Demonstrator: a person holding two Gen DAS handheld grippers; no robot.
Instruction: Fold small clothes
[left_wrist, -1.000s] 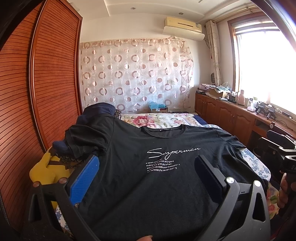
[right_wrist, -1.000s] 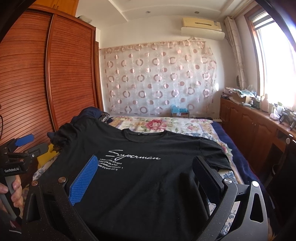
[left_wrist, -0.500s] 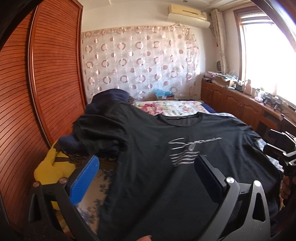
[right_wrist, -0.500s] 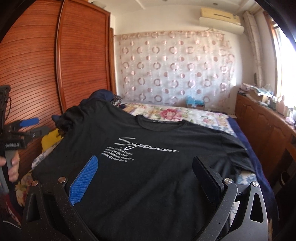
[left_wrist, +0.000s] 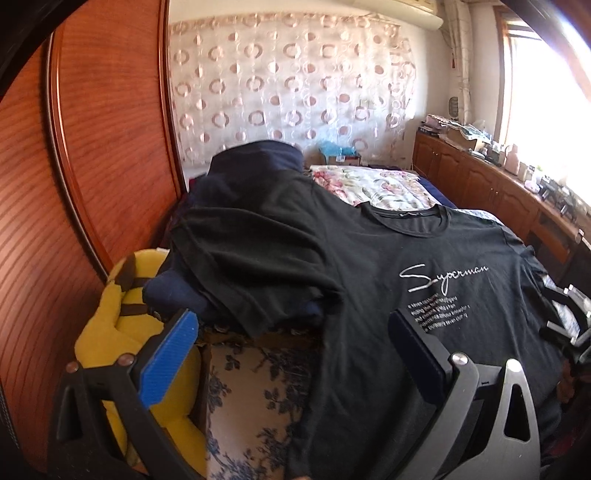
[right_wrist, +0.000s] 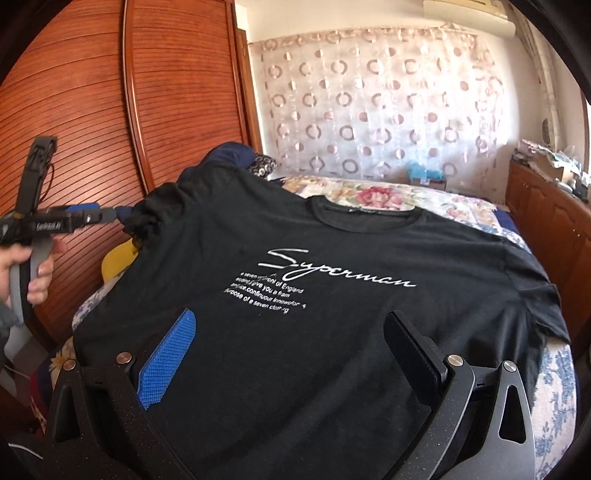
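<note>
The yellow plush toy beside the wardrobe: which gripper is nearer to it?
Left. The left gripper hangs right beside the yellow plush toy; the right gripper is over the black T-shirt, well away.

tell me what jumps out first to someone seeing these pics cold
The black T-shirt dominates, spread face up across the bed, its white Superman print centred in the right wrist view. Both open grippers, the left gripper and the right gripper, frame it; a yellow plush toy sits at the left.
</note>
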